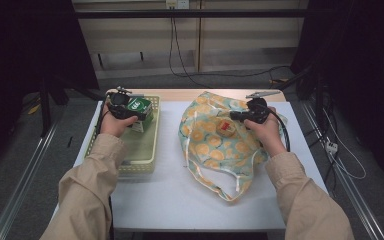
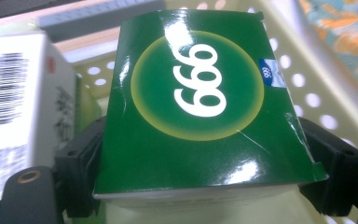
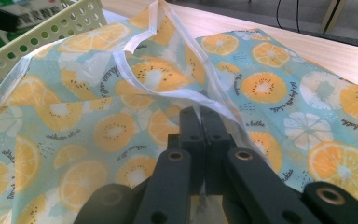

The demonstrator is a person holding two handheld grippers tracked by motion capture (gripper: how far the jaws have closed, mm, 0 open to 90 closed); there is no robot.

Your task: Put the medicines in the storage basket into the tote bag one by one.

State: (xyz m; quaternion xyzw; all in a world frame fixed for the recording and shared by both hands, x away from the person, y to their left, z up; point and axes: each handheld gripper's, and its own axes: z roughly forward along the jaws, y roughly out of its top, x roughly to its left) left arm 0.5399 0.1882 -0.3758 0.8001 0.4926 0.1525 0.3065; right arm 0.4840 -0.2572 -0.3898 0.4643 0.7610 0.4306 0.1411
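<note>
Lab / recording setup, not home. Black curtains [image 1: 25, 45] both sides, metal floor rails [image 1: 25, 165], loose cables [image 1: 180, 55] running to wall sockets [image 1: 176, 4], power strip [image 1: 331, 147] on grey floor. Small white table [image 1: 180, 200] isolated in middle — fixed overhead cam, staged props.
</note>
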